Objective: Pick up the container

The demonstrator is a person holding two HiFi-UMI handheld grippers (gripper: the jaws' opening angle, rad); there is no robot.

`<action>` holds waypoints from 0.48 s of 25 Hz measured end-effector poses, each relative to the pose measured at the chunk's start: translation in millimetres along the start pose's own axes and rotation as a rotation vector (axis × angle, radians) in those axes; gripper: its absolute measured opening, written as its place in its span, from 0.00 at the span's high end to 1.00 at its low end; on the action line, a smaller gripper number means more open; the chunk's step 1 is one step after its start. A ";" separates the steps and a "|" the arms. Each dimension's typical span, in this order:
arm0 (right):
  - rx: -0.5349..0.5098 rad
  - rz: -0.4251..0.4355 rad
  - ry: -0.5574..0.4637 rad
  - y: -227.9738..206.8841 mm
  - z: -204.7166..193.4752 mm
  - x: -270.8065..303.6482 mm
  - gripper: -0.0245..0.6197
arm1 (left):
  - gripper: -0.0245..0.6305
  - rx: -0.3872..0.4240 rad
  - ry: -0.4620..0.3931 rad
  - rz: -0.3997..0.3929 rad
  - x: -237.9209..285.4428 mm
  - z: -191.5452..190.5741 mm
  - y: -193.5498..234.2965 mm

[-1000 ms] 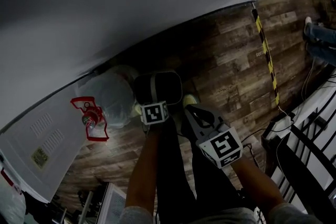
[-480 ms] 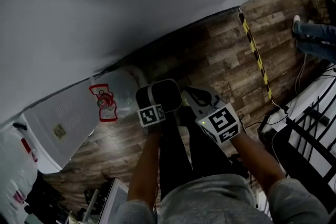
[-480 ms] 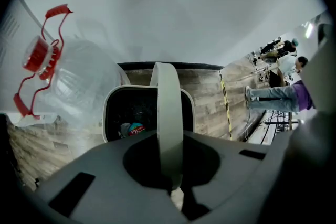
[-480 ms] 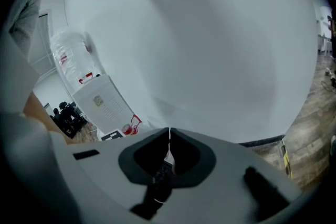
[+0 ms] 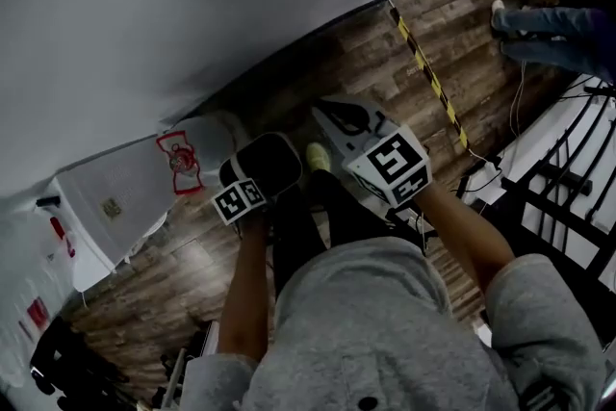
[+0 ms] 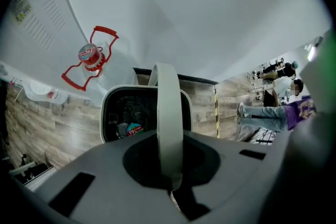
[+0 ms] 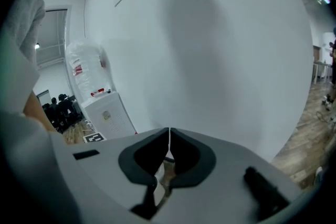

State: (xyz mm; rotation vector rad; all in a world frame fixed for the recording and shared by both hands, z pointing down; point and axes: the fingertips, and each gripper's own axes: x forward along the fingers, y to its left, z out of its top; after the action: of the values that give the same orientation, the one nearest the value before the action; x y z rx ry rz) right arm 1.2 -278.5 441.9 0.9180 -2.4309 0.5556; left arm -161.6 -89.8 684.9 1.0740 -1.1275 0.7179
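Observation:
A black container (image 5: 265, 165) with a white rim and a white strap handle (image 6: 167, 113) hangs over the wooden floor, in front of the person's legs. My left gripper (image 5: 248, 198) points steeply down and is shut on that handle, which runs straight up between its jaws (image 6: 169, 178). In the left gripper view the container's dark inside (image 6: 128, 118) shows some small packets. My right gripper (image 5: 339, 118) is just right of the container, apart from it. Its jaws (image 7: 169, 147) are shut with nothing between them, and it faces the white wall.
A clear water jug with a red cap handle (image 5: 179, 160) lies by a white cabinet (image 5: 101, 204) at the left. The white wall (image 5: 192, 5) runs behind. Yellow-black tape (image 5: 428, 80) crosses the floor; a person's legs (image 5: 544, 24) and a black rack (image 5: 568, 197) are at the right.
Both grippers have risen, and the container has come up off the floor with the left one. The head view has swung, so the jug and cabinet sit further left.

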 end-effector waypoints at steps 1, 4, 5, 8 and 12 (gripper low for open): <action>-0.015 -0.009 -0.015 0.7 9.1 -10.0 0.92 | 0.94 -0.010 -0.005 -0.003 -7.8 -3.4 -0.3; -0.061 -0.028 -0.063 3.7 32.7 -38.4 0.92 | 0.94 -0.039 -0.029 -0.010 -27.5 -9.4 1.6; -0.074 -0.032 -0.076 4.9 38.3 -48.3 0.92 | 0.94 -0.049 -0.037 -0.012 -33.1 -12.9 2.3; -0.102 -0.037 -0.108 7.1 51.7 -76.8 0.92 | 0.94 -0.078 -0.054 -0.014 -47.8 -28.0 3.1; -0.091 -0.049 -0.162 5.6 71.8 -102.3 0.92 | 0.94 -0.104 -0.085 -0.006 -66.4 -36.5 3.0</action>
State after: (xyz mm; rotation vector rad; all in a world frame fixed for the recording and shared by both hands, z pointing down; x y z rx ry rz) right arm 44.0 -261.1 325.6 1.0163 -2.5455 0.3624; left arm -171.7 -50.9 620.6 1.0272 -1.2206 0.6070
